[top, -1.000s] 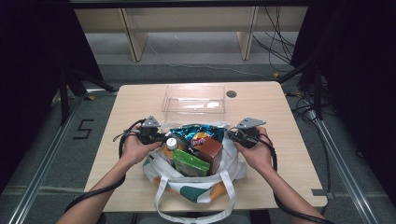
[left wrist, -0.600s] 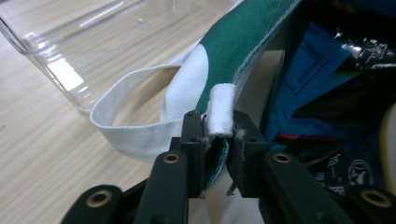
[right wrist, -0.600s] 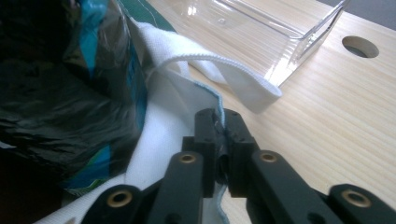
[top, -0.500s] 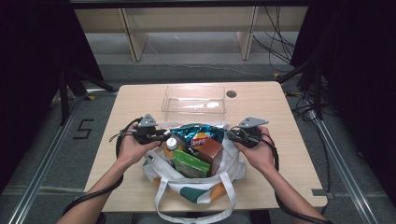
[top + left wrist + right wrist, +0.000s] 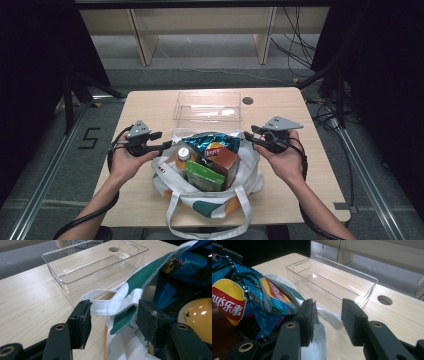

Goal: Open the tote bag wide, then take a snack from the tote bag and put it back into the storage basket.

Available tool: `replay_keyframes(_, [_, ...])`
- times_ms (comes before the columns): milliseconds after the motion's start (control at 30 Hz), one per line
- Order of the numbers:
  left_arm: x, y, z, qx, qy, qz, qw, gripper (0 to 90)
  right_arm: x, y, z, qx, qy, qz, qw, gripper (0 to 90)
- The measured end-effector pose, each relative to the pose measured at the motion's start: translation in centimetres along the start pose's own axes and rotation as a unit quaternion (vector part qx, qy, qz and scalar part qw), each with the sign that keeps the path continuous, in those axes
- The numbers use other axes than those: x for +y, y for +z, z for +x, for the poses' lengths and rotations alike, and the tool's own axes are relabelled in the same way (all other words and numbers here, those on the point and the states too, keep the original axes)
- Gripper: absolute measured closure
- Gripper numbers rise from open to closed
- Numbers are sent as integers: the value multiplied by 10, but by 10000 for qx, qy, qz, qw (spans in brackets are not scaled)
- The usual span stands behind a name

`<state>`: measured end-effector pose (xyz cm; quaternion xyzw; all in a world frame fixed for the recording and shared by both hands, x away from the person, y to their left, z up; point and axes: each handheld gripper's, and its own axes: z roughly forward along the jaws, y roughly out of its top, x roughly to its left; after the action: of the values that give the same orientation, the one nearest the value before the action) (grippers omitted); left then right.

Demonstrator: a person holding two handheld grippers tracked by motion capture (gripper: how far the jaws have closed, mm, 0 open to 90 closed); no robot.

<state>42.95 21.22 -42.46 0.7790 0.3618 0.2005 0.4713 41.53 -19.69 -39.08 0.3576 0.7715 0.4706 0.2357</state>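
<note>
A white and green tote bag (image 5: 172, 175) stands open at the table's near middle, holding a blue chip bag (image 5: 212, 145), a brown box (image 5: 229, 161), a green packet (image 5: 202, 175) and an orange bottle (image 5: 182, 159). My left gripper (image 5: 162, 141) is at the bag's left rim. Its jaws have just been opening, and the white strap (image 5: 112, 307) lies loose between them in the left gripper view (image 5: 112, 317). My right gripper (image 5: 252, 137) is at the right rim. Its jaws have also just been opening, and they stand apart (image 5: 327, 320) over the bag's white edge (image 5: 329, 317), beside the chip bag (image 5: 242, 302).
An empty clear plastic bin (image 5: 207, 106) sits just behind the bag, close to both grippers (image 5: 95, 267) (image 5: 332, 280). A round cable hole (image 5: 247, 100) is in the tabletop to the bin's right. The table's edges drop off to the floor on all sides.
Both grippers have lifted and moved outward from the bag's rim, the left one to the left. Their jaws have spread apart, and the bag's mouth stays wide.
</note>
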Motion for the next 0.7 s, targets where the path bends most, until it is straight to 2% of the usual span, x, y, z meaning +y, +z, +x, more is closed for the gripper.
replay_keyframes(33, [0, -1, 1, 22, 19, -24, 10000, 436, 0, -1, 0, 10, -51, 36, 10000, 621])
replay_keyframes(67, [-1, -2, 1, 23, -53, -52, 10000, 436, -1, -1, 2, -5, 42, 48, 10000, 620])
replay_keyframes(100, [-1, -3, 1, 44, -64, -58, 10000, 435, -2, 0, 1, 56, -77, 20, 10000, 618])
replay_keyframes(133, [-1, -3, 1, 58, -103, -70, 9999, 435, -2, 0, 1, 56, -77, 20, 10000, 618])
replay_keyframes(167, [-1, -3, 1, 74, -109, -77, 9999, 436, -2, -1, 3, 51, 48, -8, 10000, 616])
replay_keyframes(200, [-1, -3, 1, 88, -116, -80, 9999, 436, -2, -3, 3, 42, 48, 41, 10000, 614])
replay_keyframes(267, [0, -3, 2, 106, -147, -160, 9997, 433, 1, -5, 2, 98, -45, -112, 9999, 604])
replay_keyframes(367, [-1, -3, 2, 112, -162, -156, 9997, 419, 6, -12, 4, 116, 65, -205, 9997, 593])
replay_keyframes(433, [-2, -3, 2, 113, -167, -162, 9997, 409, 10, -15, 3, 154, 13, -390, 9991, 583])
replay_keyframes(500, [-3, -2, 2, 125, -196, -151, 9996, 405, 12, -18, 4, 185, 65, -384, 9991, 578])
replay_keyframes(533, [-3, -2, 1, 135, -215, -137, 9996, 400, 15, -19, 4, 241, 1, -562, 9981, 579])
replay_keyframes(567, [-3, -2, 1, 161, -220, -120, 9996, 397, 16, -20, 5, 200, -16, -652, 9977, 577])
replay_keyframes(600, [-3, -2, 1, 173, -225, -123, 9995, 392, 20, -24, 9, 241, -60, -718, 9971, 566])
replay_keyframes(633, [-2, -3, 1, 192, -207, -132, 9995, 391, 21, -25, 11, 386, 18, -728, 9966, 563])
replay_keyframes(700, [-2, -3, 1, 202, -253, -136, 9994, 389, 23, -26, 14, 394, 14, -804, 9960, 559])
